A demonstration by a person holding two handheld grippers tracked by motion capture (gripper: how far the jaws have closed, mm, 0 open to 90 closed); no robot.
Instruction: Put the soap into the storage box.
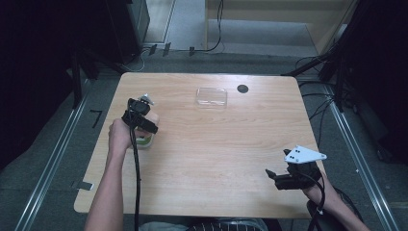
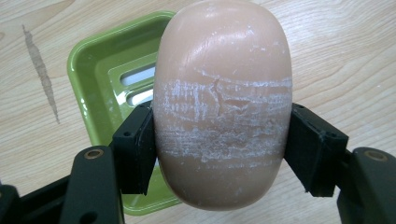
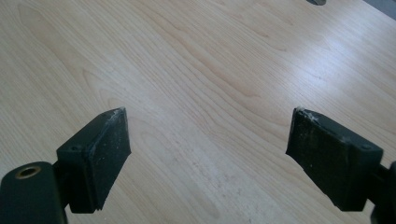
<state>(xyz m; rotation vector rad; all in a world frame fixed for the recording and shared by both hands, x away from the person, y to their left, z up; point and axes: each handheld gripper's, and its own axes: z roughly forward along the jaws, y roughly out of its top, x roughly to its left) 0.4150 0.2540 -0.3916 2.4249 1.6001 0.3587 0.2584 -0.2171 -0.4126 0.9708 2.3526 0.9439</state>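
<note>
My left hand-held gripper (image 2: 219, 140) is clamped across the middle of a pinkish bar of soap (image 2: 223, 102), held just above the green soap dish (image 2: 93, 70) near the tabletop's (image 1: 216, 144) left edge. To do this well, I judge I should keep the squeeze steady, since the soap looks slippery, and stay centred over the dish. My right hand-held gripper (image 3: 208, 154) idles with jaws apart, empty, by the near right corner.

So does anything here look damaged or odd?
The soap bar clamped in the left gripper is scuffed, with whitish scratches and a small crack across its middle. The green soap dish beneath looks fine.
</note>
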